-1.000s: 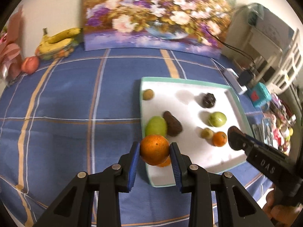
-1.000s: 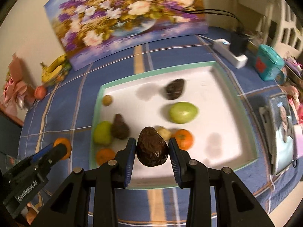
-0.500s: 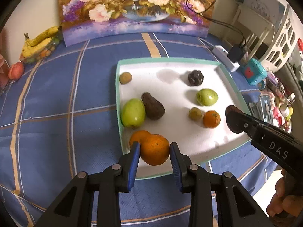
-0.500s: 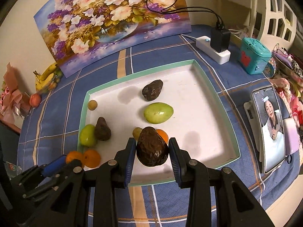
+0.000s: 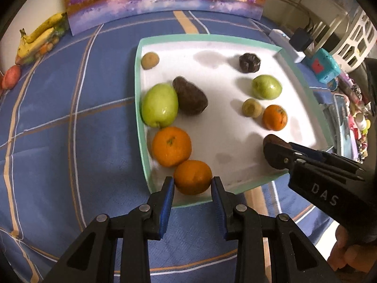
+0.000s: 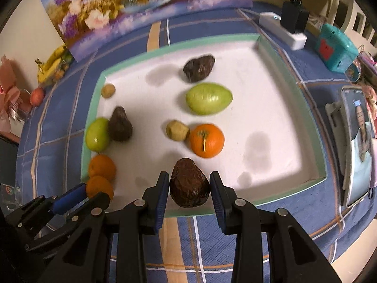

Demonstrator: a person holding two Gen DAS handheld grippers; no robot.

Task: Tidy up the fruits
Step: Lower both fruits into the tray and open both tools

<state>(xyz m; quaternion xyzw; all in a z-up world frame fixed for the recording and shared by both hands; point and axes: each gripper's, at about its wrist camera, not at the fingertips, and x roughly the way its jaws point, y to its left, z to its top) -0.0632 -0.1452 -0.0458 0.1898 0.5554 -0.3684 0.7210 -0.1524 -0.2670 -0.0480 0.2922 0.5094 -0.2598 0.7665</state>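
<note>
Your left claw (image 5: 192, 189) is clenched on an orange (image 5: 193, 176), its blue pads pressing both sides, just over the near left corner of the white tray (image 5: 139, 108). Your right claw (image 6: 189, 192) grips a dark brown avocado (image 6: 189, 184) the same way, low over the tray's near edge, right of the left claw.

Just beyond the held orange, a 2nd orange (image 5: 171, 146) lies in the tray, touching it or nearly so. Behind that sit a green apple (image 5: 159, 105) and another avocado (image 5: 189, 95), touching each other against the left wall. Toward the middle, a 3rd orange (image 6: 206, 140) rests against a small tan fruit (image 6: 177, 130). Farther back lie a green mango-shaped fruit (image 6: 209, 98), then a dark wrinkled fruit (image 6: 199, 67), with another small tan fruit (image 6: 108, 90) in the far left corner.

Beyond the tray on the blue checked table (image 5: 70, 118), bananas (image 5: 38, 39) lie beside a flower painting (image 6: 146, 7).
</note>
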